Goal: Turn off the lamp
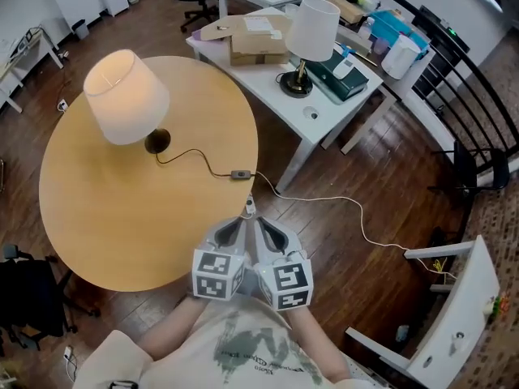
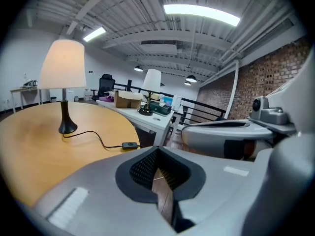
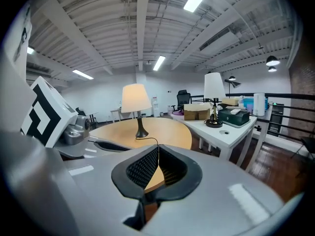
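Note:
A lit lamp with a white shade [image 1: 123, 96] stands on a round wooden table [image 1: 105, 225], its dark base [image 1: 157, 142] beside the shade. A black cord runs from the base to an inline switch [image 1: 238, 174] near the table's right edge, then trails off onto the floor. Both grippers sit side by side just off the table's near edge, short of the switch. The left gripper [image 1: 242, 222] and the right gripper [image 1: 261, 222] are shut with nothing in them. The left gripper view shows the lamp [image 2: 63, 65] and the switch [image 2: 130, 145] beyond its closed jaws [image 2: 157, 150]. The right gripper [image 3: 158, 147] faces the lamp [image 3: 135, 98].
A white table [image 1: 312, 113] behind the round one carries an unlit lamp [image 1: 313, 29], a cardboard box [image 1: 258, 39] and a dark green case [image 1: 339, 76]. A black railing [image 1: 454, 63] runs along the right. A white chair [image 1: 454, 331] stands at the lower right on the wooden floor.

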Tool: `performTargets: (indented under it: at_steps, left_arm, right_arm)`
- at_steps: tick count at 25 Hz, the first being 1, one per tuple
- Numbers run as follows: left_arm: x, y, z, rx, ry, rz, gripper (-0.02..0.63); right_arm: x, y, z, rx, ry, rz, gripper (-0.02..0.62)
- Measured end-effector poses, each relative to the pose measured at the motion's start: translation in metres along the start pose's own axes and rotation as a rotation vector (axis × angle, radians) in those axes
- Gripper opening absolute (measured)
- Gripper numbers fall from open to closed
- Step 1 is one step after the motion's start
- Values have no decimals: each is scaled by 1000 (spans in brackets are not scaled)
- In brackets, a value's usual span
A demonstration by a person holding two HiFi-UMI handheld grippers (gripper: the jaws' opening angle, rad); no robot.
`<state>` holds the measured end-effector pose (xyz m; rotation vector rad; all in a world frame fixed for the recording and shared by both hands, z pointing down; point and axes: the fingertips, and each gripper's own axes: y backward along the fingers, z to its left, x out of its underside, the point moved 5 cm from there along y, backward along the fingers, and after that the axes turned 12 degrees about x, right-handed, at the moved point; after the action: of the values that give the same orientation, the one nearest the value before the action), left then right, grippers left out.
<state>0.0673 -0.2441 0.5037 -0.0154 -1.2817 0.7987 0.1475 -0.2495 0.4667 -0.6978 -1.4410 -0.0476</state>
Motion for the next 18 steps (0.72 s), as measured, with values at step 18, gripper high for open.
performTargets:
  at_steps: [18]
  left_arm:
    - [-13,-77,80,-87,149,18,37]
  right_arm:
    - [-10,-95,-27,-107,73,112,2]
